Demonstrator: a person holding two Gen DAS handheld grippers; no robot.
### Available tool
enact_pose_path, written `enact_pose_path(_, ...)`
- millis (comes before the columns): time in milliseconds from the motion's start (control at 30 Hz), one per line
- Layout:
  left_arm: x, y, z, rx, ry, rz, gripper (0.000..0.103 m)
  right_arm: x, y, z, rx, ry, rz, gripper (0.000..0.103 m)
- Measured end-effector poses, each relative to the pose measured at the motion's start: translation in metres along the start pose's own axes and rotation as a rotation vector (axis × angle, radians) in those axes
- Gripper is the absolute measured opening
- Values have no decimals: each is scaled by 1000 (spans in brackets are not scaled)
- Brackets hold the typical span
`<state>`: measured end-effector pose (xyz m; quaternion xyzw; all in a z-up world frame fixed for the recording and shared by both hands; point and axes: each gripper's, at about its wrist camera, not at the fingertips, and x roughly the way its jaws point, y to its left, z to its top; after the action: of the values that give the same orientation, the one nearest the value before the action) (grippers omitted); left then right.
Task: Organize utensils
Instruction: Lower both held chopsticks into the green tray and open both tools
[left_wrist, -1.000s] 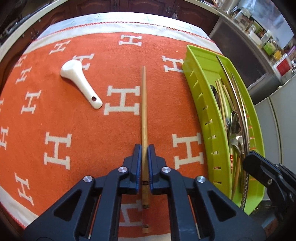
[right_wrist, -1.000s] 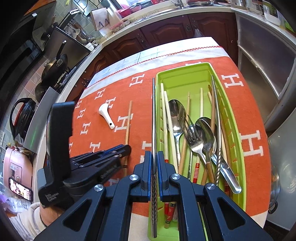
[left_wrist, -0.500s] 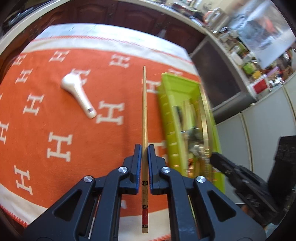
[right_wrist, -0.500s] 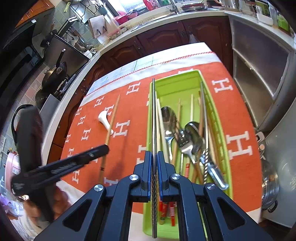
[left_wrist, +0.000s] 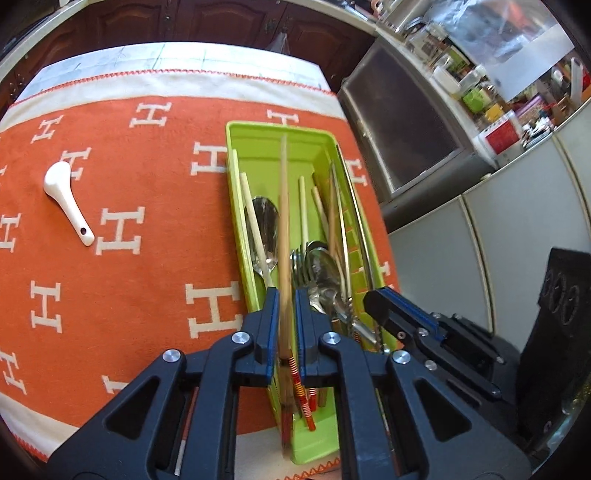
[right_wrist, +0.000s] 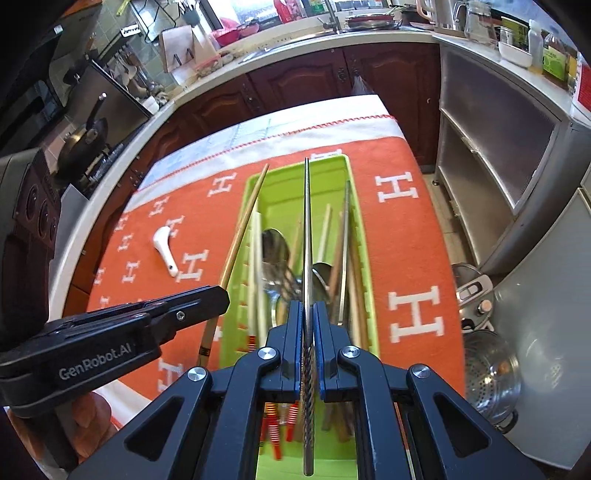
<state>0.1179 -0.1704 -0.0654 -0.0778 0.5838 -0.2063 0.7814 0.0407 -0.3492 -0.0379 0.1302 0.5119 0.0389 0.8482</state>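
Lime-green tray (left_wrist: 236, 192); orange cloth (left_wrist: 147, 295) with white H's; white spoon (left_wrist: 66, 201).

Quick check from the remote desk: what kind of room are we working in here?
Almost certainly a home kitchen. A frying pan sits at the left, dark wood cabinets run under a cluttered counter, and a green utensil tray of spoons and chopsticks lies on the orange cloth.

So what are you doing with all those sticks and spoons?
A person is tidying utensils into a green tray on an orange cloth. The left gripper is shut on a wooden chopstick, held over the tray. The right gripper is shut on a metal chopstick, also over the tray. Spoons, forks and other chopsticks already lie inside. A white spoon is out on the cloth, not yet put away.
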Motion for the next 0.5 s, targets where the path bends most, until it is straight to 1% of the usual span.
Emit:
enact_pose_path(67, 7, -3, -3, 20, 32, 14, 5, 5, -4, 0, -16, 13, -6, 8)
enact_pose_path(100, 9, -3, -5, 24, 40, 15, 5, 7, -8, 0, -7, 17, -12, 11)
enact_pose_path(167, 10, -1, -8, 30, 49, 16, 5, 12, -14, 0, 19, 22, 0, 12)
enact_pose_path(300, 6, 7, -10, 25, 41, 8, 5, 16, -21, -2, 51, 19, 17, 12)
enact_pose_path(367, 1, 11, -11, 25, 31, 36, 5, 16, -22, -4, 54, 15, 16, 12)
enact_pose_path(500, -11, 22, -15, 31, 6, 56, 6, 11, -23, -10, 65, 12, 19, 12)
